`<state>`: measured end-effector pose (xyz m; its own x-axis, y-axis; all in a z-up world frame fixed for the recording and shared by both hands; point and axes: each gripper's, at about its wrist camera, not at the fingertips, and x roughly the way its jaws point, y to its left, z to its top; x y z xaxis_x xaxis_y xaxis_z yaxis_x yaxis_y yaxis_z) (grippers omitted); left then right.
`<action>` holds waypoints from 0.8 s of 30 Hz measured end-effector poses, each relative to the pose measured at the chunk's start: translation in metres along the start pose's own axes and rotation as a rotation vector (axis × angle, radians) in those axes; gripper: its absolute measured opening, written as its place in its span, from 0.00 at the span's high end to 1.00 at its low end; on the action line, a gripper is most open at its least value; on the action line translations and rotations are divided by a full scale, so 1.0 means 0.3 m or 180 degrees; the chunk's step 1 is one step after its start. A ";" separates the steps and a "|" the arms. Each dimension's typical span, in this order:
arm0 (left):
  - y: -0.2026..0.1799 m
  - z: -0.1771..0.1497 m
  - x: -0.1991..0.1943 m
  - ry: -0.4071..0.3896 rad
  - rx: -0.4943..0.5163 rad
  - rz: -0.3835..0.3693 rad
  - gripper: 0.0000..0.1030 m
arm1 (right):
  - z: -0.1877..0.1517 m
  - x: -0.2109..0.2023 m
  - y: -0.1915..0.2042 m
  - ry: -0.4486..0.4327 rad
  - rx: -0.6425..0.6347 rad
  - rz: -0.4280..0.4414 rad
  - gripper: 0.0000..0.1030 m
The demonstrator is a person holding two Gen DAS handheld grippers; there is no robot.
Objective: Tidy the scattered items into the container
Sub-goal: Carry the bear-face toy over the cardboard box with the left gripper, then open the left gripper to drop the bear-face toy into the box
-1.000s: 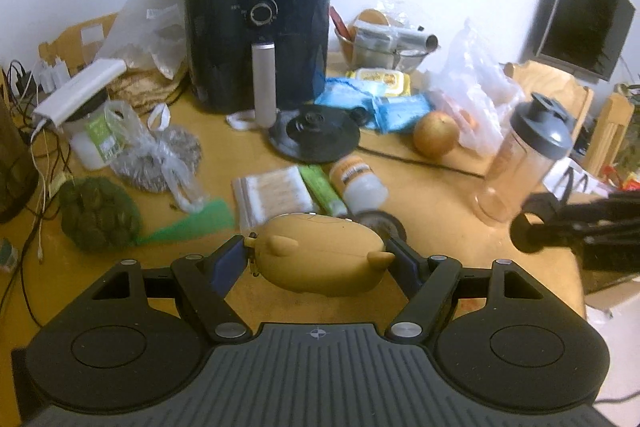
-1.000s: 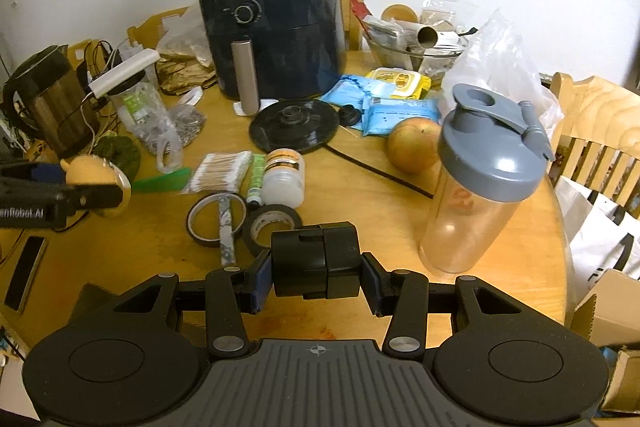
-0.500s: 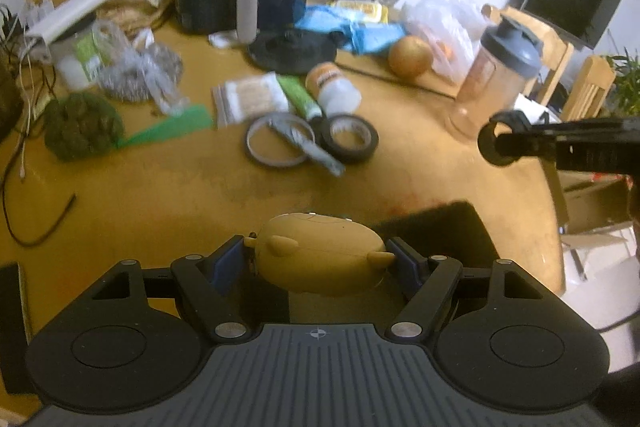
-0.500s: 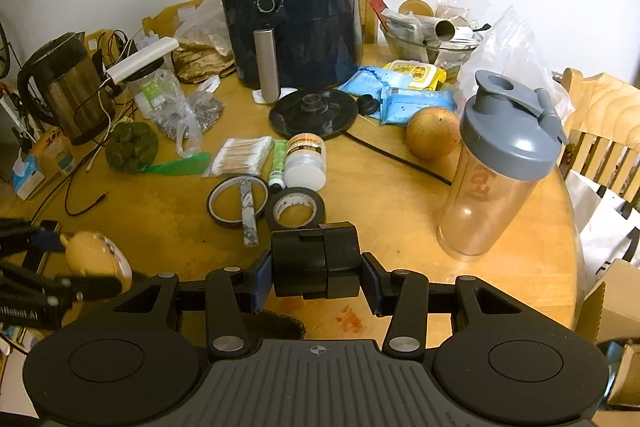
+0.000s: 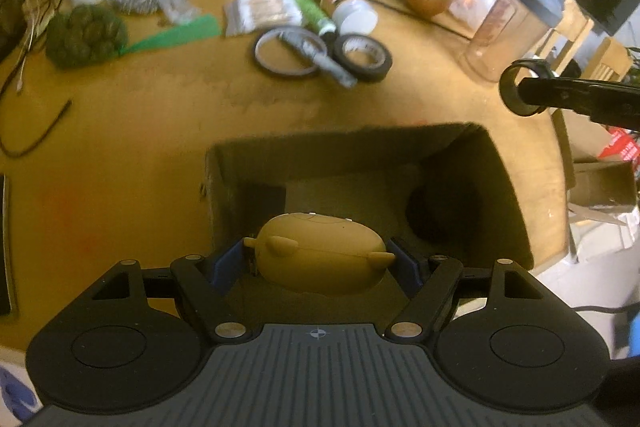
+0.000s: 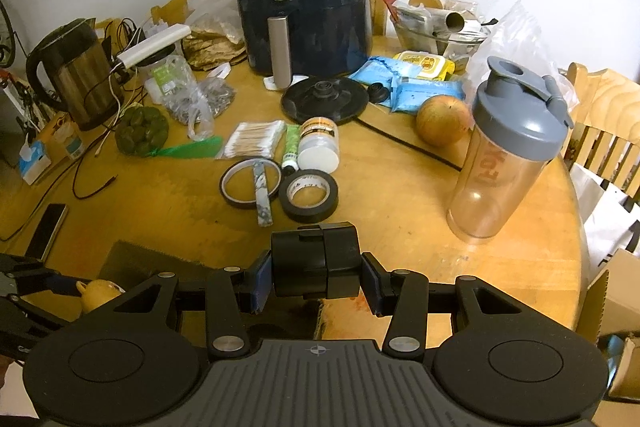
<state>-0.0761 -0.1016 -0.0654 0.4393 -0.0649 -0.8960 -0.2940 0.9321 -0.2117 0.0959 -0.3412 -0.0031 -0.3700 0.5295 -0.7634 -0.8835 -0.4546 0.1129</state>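
The cardboard box (image 5: 492,187), open-topped, is seen at the near edge of the wooden table (image 5: 140,131). Inside, a dark round item (image 5: 440,211) is noted at the right; its identity cannot be told. The rest of the floor appears bare.

The yellow eared case (image 5: 320,255) is pinched across its ends by the left gripper (image 5: 320,263), held over the box mouth near the left wall. Release is judged best made lower and toward the centre, clear of that wall.

The black blocky device (image 6: 314,265) is clamped in the right gripper (image 6: 316,283), over the table beside the box. Tape rolls (image 6: 308,195) remain scattered.
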 end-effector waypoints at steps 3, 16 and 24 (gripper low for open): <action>0.008 -0.022 0.014 0.0093 -0.0096 0.0039 0.26 | -0.014 0.001 0.018 0.0028 -0.0040 0.0025 0.52; -0.002 -0.057 -0.037 -0.0090 -0.0096 -0.0009 0.25 | -0.049 0.004 0.071 0.0118 -0.0154 0.0116 0.52; 0.006 -0.020 -0.100 -0.0504 -0.0073 0.0088 0.25 | -0.057 0.012 0.092 0.0168 -0.0173 0.0162 0.52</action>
<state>-0.0950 -0.1000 -0.0412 0.5586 0.0194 -0.8292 -0.3264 0.9242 -0.1983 0.0752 -0.3641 -0.0135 -0.3973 0.4669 -0.7901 -0.8465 -0.5189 0.1190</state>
